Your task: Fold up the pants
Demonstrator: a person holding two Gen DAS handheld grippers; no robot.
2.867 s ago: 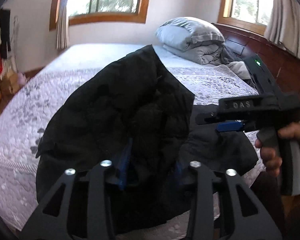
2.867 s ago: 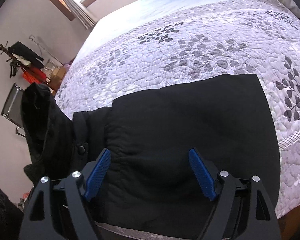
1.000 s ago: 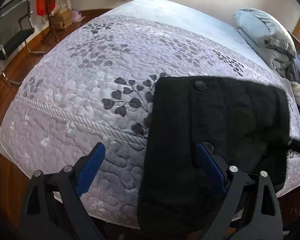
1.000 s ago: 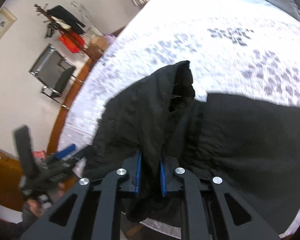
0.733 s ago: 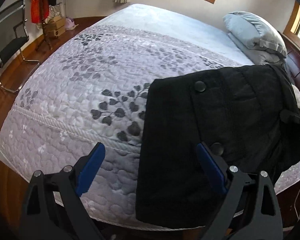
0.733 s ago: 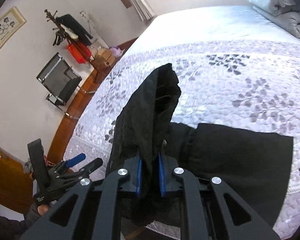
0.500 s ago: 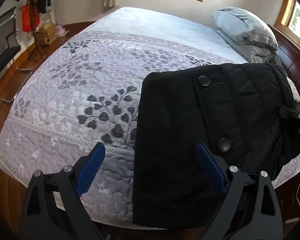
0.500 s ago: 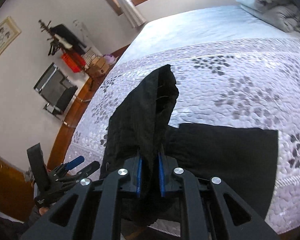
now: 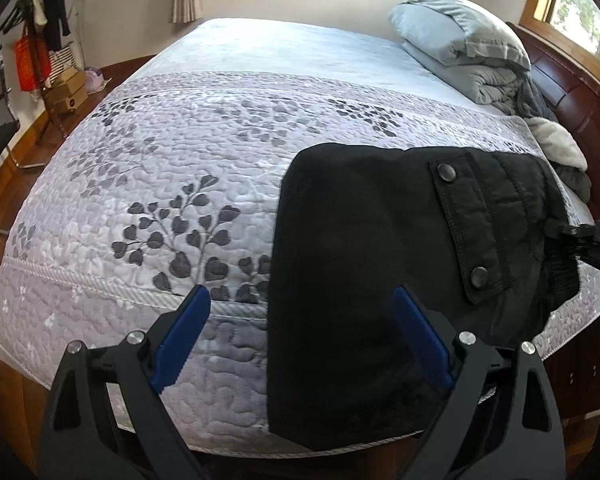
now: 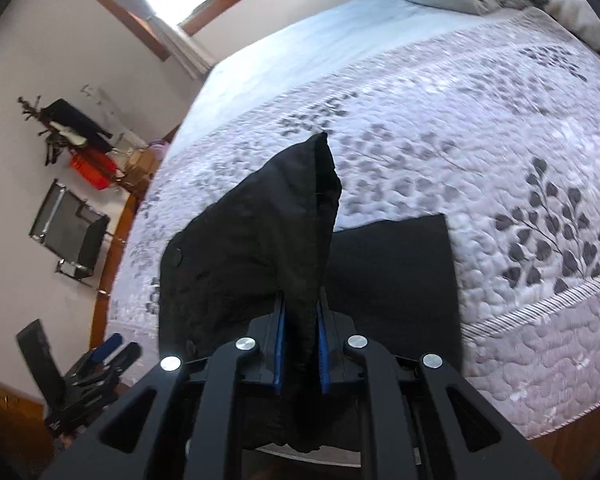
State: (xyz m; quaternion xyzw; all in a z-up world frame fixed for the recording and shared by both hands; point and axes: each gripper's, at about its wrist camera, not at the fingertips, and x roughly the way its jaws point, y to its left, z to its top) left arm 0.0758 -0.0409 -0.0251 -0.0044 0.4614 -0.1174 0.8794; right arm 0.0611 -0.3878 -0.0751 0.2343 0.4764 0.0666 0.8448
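Note:
Black pants (image 9: 364, 240) lie folded on the near edge of the bed, with a two-snap pocket flap on top. My left gripper (image 9: 300, 320) hovers open above their left edge, nothing between its blue pads. In the left wrist view my right gripper (image 9: 580, 236) enters from the right, clamped on the pants' right end. My right gripper (image 10: 300, 340) is shut on a raised fold of the black pants (image 10: 284, 240), which peaks above the flat part. The left gripper (image 10: 104, 360) shows at lower left in the right wrist view.
A quilted lilac bedspread (image 9: 180, 168) with grey leaf prints covers the bed. Grey pillows and a duvet (image 9: 460, 52) sit against the wooden headboard (image 9: 572, 92). A coat stand (image 10: 68, 128) and a black chair (image 10: 68, 236) stand on the wooden floor left of the bed.
My right gripper has carried the held end of the pants over the flat part. The left gripper has pulled back, staying open. Both views have swung across the bed.

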